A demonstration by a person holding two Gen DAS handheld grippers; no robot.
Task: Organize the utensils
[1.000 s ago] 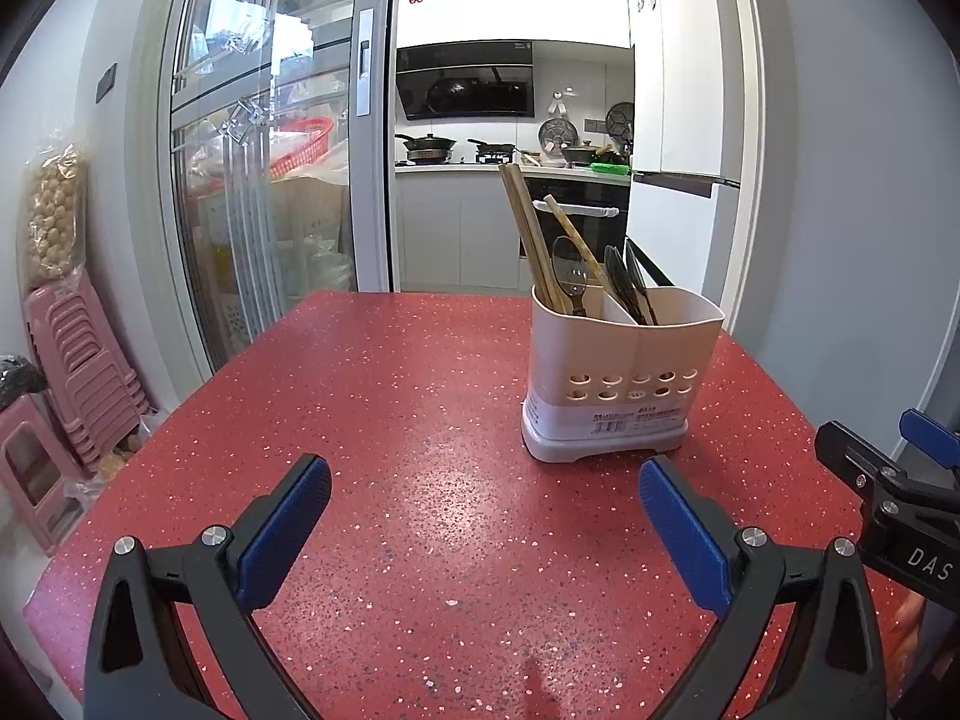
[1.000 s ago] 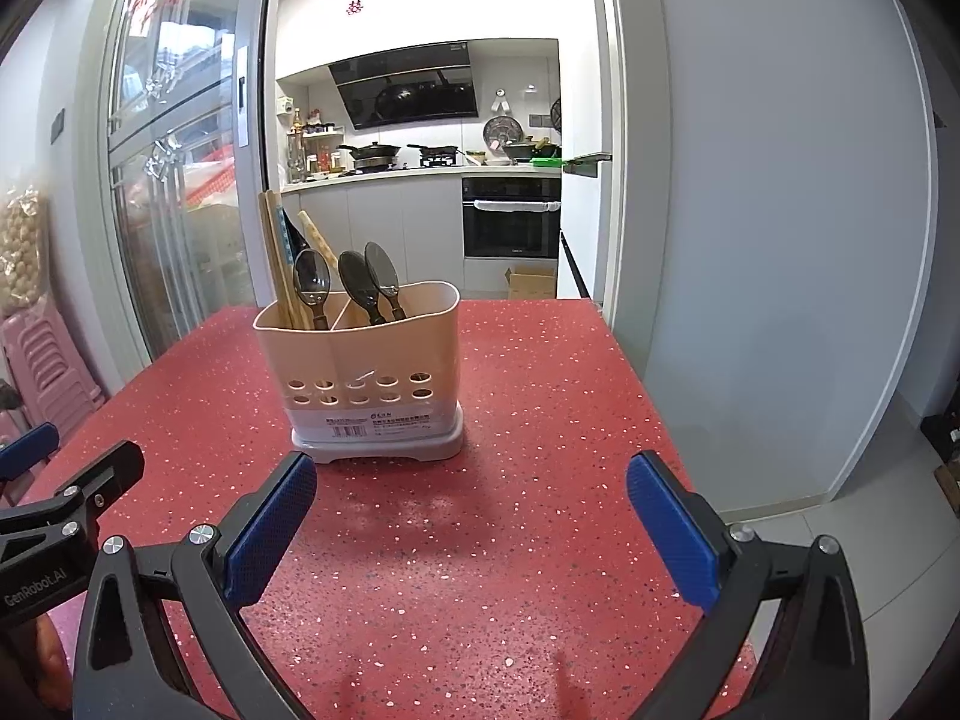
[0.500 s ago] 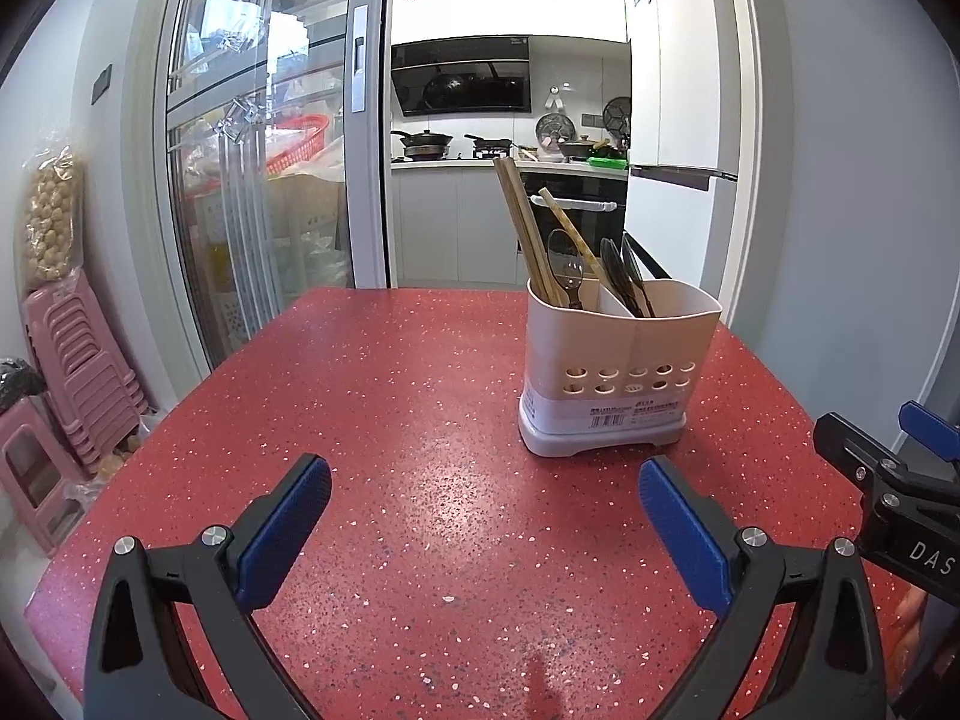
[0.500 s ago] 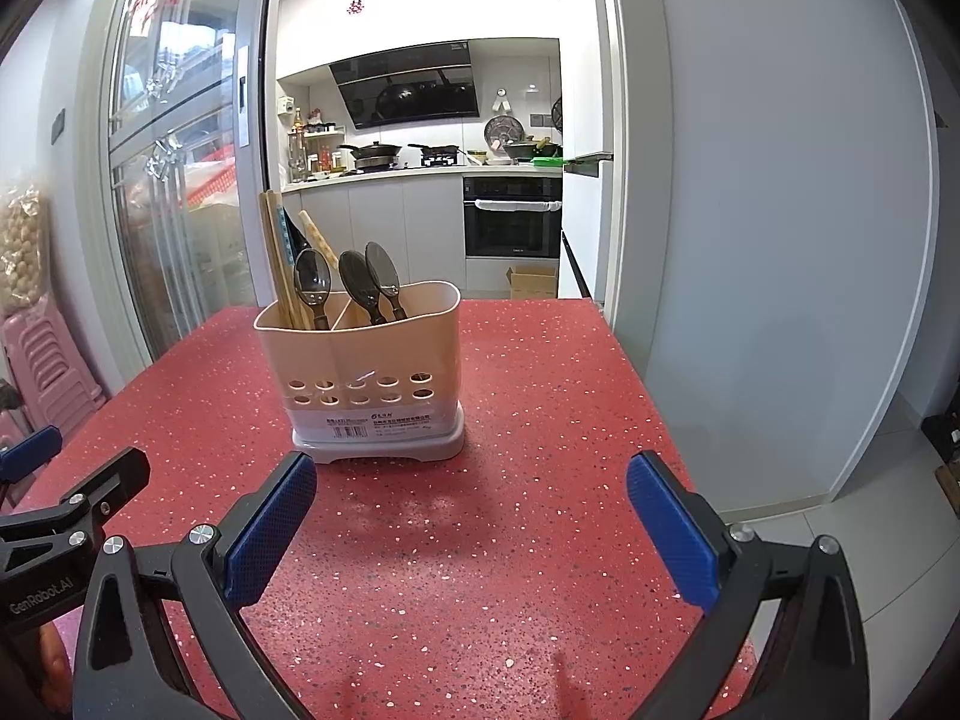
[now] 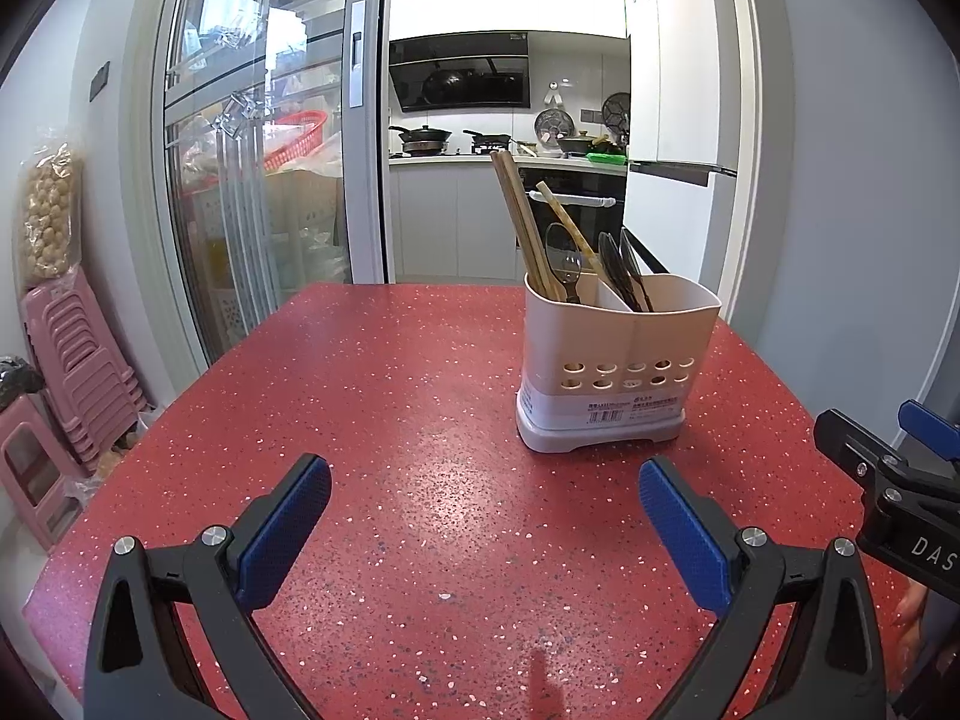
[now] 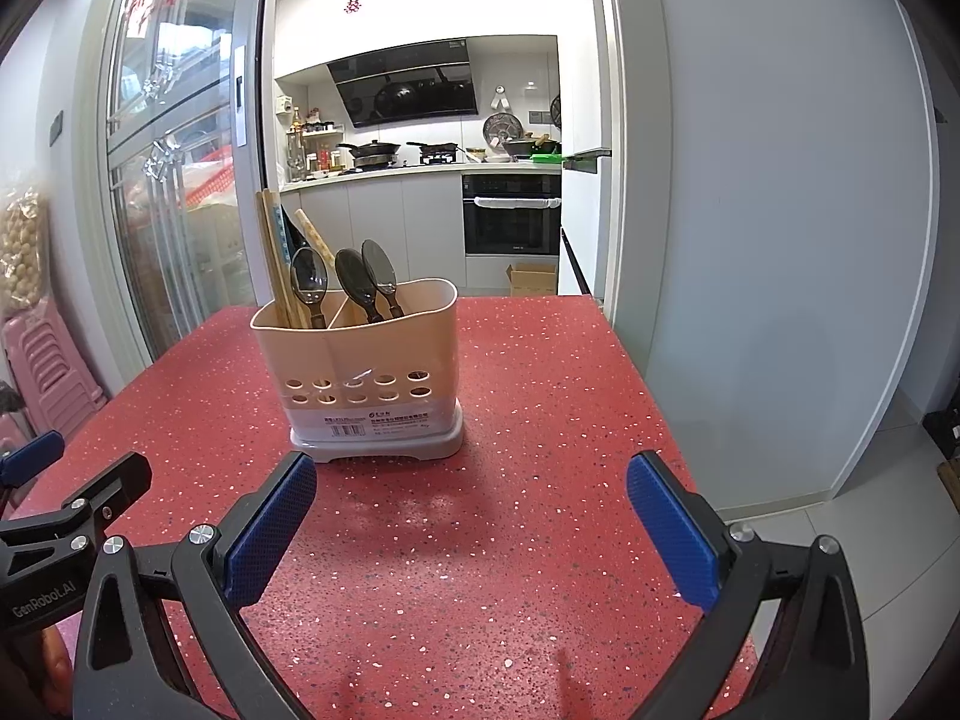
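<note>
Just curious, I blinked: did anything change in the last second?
Barely. The left gripper drew back slightly from the beige plastic utensil holder. Nothing was grasped or released. The right gripper stayed put, both jaws open, utensils untouched on the red speckled table.

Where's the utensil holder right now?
The utensil holder stands on the red table, ahead and right of centre in the left wrist view, left of centre in the right wrist view, touching neither hand-held gripper.

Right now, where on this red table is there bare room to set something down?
The red table is bare left of the utensil holder, out to the glass-door side, and in front of it up to both open grippers. Right of the holder a bare strip reaches the edge. Only the holder's compartments are crowded.
</note>
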